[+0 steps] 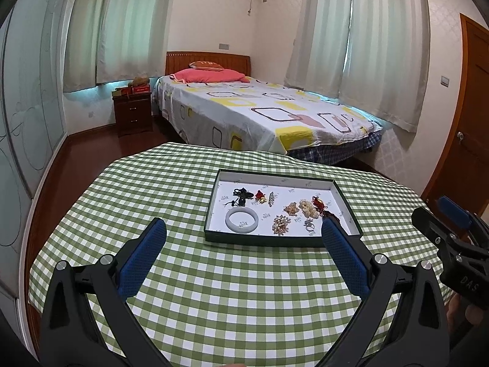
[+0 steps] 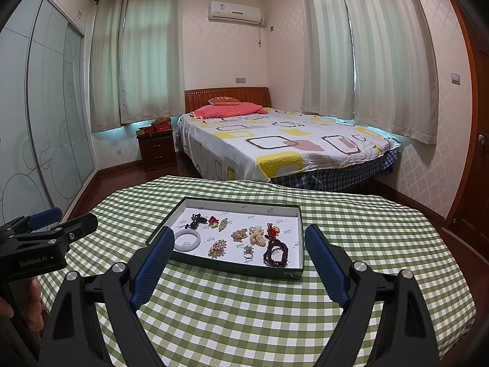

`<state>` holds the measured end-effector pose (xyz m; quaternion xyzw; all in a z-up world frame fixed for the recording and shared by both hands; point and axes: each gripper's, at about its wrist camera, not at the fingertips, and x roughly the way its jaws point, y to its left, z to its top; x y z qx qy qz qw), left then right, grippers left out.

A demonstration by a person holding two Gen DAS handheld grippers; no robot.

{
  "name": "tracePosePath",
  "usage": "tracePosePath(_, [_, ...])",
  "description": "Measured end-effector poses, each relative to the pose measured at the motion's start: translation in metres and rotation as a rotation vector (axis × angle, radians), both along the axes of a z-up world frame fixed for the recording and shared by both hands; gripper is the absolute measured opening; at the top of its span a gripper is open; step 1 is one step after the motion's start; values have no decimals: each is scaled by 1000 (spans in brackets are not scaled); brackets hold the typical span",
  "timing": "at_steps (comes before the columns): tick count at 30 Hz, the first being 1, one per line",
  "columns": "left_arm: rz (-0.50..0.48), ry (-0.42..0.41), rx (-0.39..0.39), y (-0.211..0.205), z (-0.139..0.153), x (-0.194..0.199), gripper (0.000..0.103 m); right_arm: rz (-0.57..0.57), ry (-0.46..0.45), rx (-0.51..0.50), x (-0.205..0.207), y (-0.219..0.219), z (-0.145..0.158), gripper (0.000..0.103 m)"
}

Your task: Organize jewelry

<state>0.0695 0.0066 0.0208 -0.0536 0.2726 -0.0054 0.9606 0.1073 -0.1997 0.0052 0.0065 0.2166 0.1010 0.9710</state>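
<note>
Jewelry: all lying in the tray (image 2: 301, 238) just beyond the fingertips, none loose on the tablecloth (image 2: 244, 305).
Left gripper (image 1: 243, 234): fingers spread, holding nothing.
Right gripper (image 2: 238, 238): fingers spread, holding nothing.
Left to do: probably little.

Green-white check tablecloth (image 1: 214, 290) covers table in fg. Behind it a bed (image 2: 284, 150) w/ wood headboard, patterned white/yellow sheet, pink pillow (image 2: 226, 110). Dark nightstand (image 2: 156, 150) left of bed, red box on top. AC unit (image 2: 234, 11) high on back wall. Pale curtains (image 2: 137, 61) both windows. Frosted wardrobe doors (image 2: 45, 116) left; wood door (image 1: 464, 122) right.
</note>
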Motion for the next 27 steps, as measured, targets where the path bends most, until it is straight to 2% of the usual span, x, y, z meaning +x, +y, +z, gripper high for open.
tracePosePath(19, [1, -1, -11, 2, -2, 1, 99, 2, 5, -1, 1, 1, -4, 85])
tracePosePath(23, [-19, 7, -33, 3, -4, 2, 99, 2, 5, 0, 2, 1, -3, 85])
tracePosePath(27, [-6, 3, -16, 3, -4, 2, 99, 2, 7, -1, 1, 2, -5, 85])
